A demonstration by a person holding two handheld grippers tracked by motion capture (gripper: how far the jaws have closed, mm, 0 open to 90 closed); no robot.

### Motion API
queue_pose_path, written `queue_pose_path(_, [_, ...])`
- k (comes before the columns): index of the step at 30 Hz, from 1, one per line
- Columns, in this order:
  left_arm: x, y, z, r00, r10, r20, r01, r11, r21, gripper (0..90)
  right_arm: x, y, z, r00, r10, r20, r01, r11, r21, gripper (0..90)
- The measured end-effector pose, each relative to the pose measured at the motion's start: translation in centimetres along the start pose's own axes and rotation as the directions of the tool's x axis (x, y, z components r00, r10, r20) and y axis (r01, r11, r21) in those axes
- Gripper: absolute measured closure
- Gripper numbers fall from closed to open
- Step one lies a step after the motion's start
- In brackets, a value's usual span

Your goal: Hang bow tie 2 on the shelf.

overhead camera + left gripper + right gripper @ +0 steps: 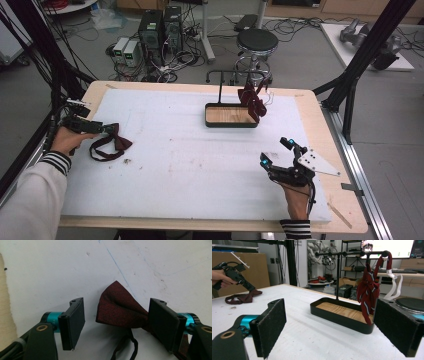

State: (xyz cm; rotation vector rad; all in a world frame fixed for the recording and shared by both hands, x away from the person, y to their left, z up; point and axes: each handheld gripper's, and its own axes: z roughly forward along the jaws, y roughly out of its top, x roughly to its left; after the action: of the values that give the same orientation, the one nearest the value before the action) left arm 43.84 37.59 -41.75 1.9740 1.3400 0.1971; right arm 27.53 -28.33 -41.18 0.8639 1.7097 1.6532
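Bow tie lay flat at the table's near-left edge, likely waiting to join the striped tie hung on the stand at far centre. Left gripper straddled one wing, jaws apart, pads not yet pressing. Right gripper rested near right, well apart from it, jaws wide and empty.
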Motion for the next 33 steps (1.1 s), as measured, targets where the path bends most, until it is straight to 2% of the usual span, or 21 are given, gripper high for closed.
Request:
queue_pose_path(6, [0.1, -0.1, 0.3, 0.9986, -0.028, 0.046, 0.028, 0.9996, 0.0, 40.6, 0.0, 0.0, 0.1, 1.0, -0.005, -0.002, 0.005, 1.0, -0.004, 10.7])
queue_pose_path(10, [0.1, -0.1, 0.5, 0.9979, -0.033, 0.055, 0.033, 0.9994, 0.012, 44.5, 0.0, 0.0, 0.1, 1.0, -0.006, -0.002, 0.006, 1.0, -0.003, 10.6])
queue_pose_path(14, [0.1, -0.1, 0.4, 0.9978, -0.035, 0.056, 0.034, 0.9994, 0.009, 53.2, 0.0, 0.0, 0.1, 1.0, -0.002, -0.002, 0.002, 1.0, 0.001, 10.7])
queue_pose_path(15, [0.1, -0.1, 0.3, 0.998, -0.031, 0.055, 0.03, 0.9995, 0.008, 57.8, 0.1, 0.0, 0.1, 1.0, -0.001, -0.001, 0.001, 1.0, 0.002, 10.7])
queue_pose_path(19, [-0.1, -0.1, 0.3, 0.9982, -0.013, 0.059, 0.013, 0.9999, 0.003, 66.1, 0.1, 0.0, 0.2, 1.0, -0.004, -0.003, 0.004, 1.0, 0.002, 10.7])
queue_pose_path(22, [-0.3, -0.1, 0.3, 0.9977, 0.021, 0.064, -0.021, 0.9998, -0.002, 78.1, 0.1, -0.1, 0.2, 1.0, -0.004, -0.005, 0.004, 1.0, 0.008, 10.7])
queue_pose_path(28, [-0.8, 0.0, 0.3, 0.996, 0.056, 0.07, -0.055, 0.9984, -0.01, 83.7, 0.2, -0.1, 0.2, 1.0, -0.002, -0.006, 0.002, 1.0, 0.004, 10.7])
queue_pose_path(33, [-1.4, 0.2, -0.3, 0.9949, 0.076, 0.067, -0.073, 0.9957, -0.057, 84.1, 0.2, -0.1, 0.3, 0.9999, -0.005, -0.009, 0.005, 1.0, 0.008, 10.7])
